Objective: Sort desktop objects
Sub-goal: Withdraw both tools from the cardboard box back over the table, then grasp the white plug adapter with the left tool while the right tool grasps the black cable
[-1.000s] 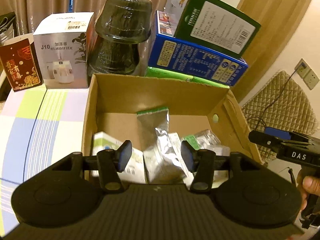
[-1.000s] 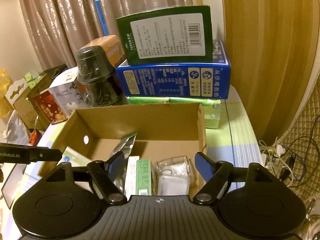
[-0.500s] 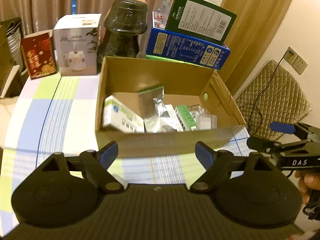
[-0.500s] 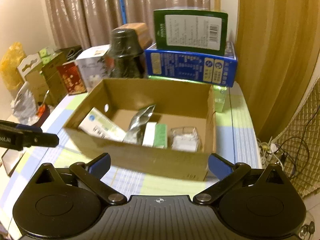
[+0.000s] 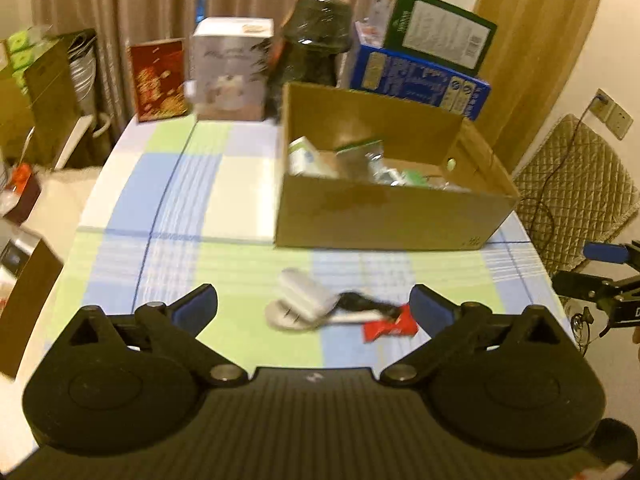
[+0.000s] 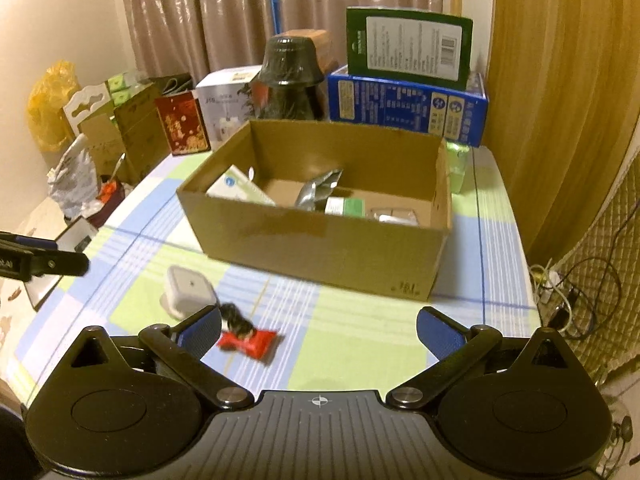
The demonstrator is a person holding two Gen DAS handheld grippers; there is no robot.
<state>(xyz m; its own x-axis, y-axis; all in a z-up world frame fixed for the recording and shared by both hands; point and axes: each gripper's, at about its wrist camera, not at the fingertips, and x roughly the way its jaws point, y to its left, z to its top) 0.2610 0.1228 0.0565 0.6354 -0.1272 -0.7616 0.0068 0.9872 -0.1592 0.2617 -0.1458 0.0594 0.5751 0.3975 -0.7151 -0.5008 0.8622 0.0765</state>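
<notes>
Hovering above the near part of the bench [image 5: 248, 200], the left tongs [image 5: 314, 306] have their blue-padded jaws opening wide, with nothing pressed between them. The right tongs [image 6: 319, 326] stand spread just as wide and hold nothing either.

On the checked cloth between the tongs and the cardboard box [image 6: 320, 240] lie three loose things close together: a small white square case [image 6: 188, 288] resting on a pale round base, a dark tangled item [image 6: 236, 320] just beside it, and a red wrapped packet [image 6: 250, 342] touching that dark item. All three sit outside the box, near its front wall.

Inside the box are a white-and-green carton [image 6: 240, 190], a silver foil pouch [image 6: 320, 190], a green-labelled small box [image 6: 346, 205] and a clear plastic packet [image 6: 394, 216].

Behind the box stand a blue carton [image 6: 406, 104] with a green carton [image 6: 408, 46] on top, a dark stack of bowls [image 6: 290, 68], a white humidifier box [image 6: 224, 106] and a red decorated box [image 6: 182, 124].
</notes>
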